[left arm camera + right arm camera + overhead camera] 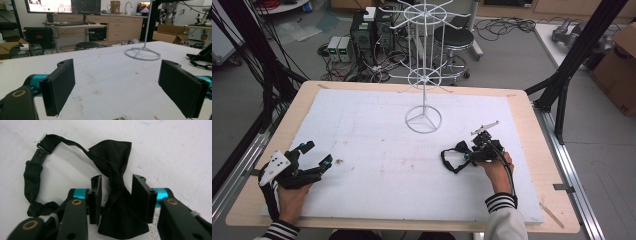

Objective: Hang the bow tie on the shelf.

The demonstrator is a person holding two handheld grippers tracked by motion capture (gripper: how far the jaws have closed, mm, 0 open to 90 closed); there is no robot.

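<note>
While the left gripper [318,153] sits low at the near-left of the white foam mat [377,185], its jaws are wide apart with nothing between them; the left gripper view shows bare mat in the gap. Right gripper [468,151] is at the mat's near-right, pointing left. Its jaws straddle the knot of a black bow tie [117,187], one pad on each side. Small gaps show on both sides, so not clamped. Bow tie lies flat on the mat, one wing toward the camera under the jaws, the other fanning away. Its neck strap [33,177] loops off to the side, plastic clasp [39,155] on it. White wire display rack [424,75] stands upright at mat centre-far, ring base [142,53] on the mat, well apart from both grippers.
</note>
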